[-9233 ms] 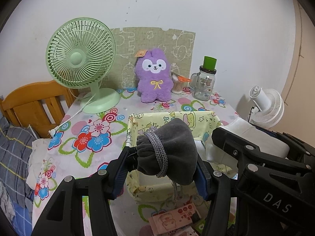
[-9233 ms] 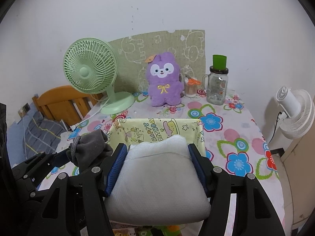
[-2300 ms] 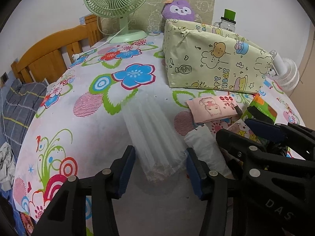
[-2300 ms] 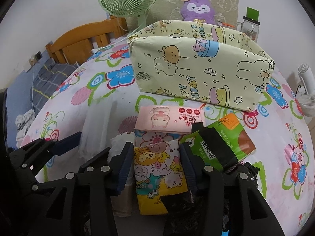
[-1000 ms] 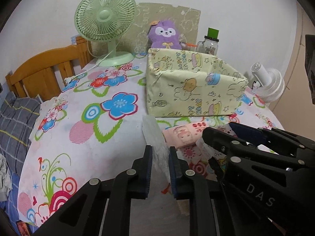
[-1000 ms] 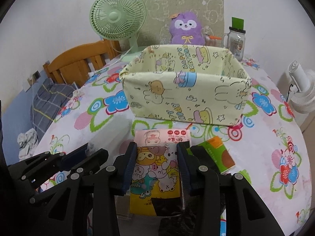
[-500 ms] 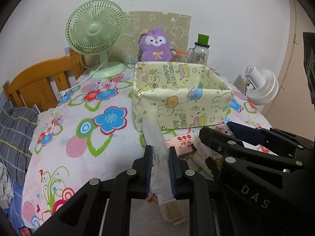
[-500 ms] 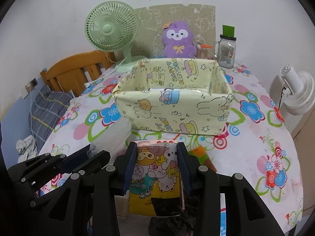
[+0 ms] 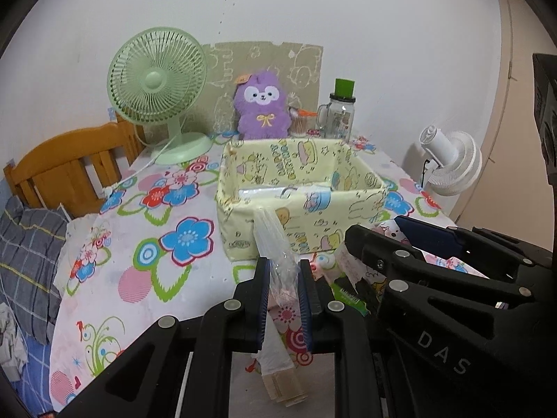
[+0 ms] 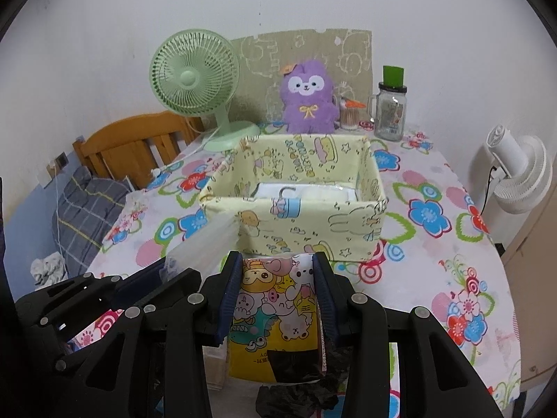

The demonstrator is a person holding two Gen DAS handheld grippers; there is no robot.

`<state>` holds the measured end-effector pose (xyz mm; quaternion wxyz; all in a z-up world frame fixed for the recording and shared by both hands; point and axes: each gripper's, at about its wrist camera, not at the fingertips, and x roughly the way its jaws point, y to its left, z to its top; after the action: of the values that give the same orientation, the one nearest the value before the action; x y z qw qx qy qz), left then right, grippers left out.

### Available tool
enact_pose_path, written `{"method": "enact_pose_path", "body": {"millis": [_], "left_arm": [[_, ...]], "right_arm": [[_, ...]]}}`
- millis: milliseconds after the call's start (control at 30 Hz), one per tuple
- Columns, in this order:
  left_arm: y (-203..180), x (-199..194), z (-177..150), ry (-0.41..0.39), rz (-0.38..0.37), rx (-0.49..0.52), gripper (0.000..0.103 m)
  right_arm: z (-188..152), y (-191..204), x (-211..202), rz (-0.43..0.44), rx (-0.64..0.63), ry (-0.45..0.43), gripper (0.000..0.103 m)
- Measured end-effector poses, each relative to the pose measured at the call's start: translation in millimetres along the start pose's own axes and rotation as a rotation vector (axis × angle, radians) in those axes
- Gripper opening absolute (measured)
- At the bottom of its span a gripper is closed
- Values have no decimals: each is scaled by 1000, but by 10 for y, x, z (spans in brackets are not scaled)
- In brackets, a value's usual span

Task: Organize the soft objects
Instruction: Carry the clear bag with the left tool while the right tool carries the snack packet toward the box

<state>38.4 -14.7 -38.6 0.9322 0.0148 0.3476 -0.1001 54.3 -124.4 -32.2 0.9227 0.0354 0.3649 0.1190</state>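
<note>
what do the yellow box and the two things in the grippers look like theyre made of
Yellow box: likely fabric, matte; its walls sag and crease.
Clear bag in the left gripper: thin see-through plastic, crinkled.
Cartoon pack in the right gripper: glossy printed plastic wrap, probably.

Glossy clear plastic bag (image 9: 275, 244); printed cloth box (image 10: 296, 209); fuzzy plush toy (image 10: 308, 97); wooden headboard (image 9: 66, 170).

Ahead of the fingers, the flower-print table (image 10: 435, 230) carries the yellow fabric box (image 10: 296, 205) at centre, with the green fan (image 10: 200, 83), purple plush (image 10: 308, 95) and glass jar (image 10: 391, 113) standing beyond it along the far edge.
</note>
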Motion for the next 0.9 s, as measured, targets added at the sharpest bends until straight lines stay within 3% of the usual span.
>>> {"method": "enact_pose_path", "body": {"millis": [900], "left_arm": [[-192, -298, 376, -86, -3, 53, 14]], "right_arm": [[331, -65, -446, -20, 6, -112, 44]]}}
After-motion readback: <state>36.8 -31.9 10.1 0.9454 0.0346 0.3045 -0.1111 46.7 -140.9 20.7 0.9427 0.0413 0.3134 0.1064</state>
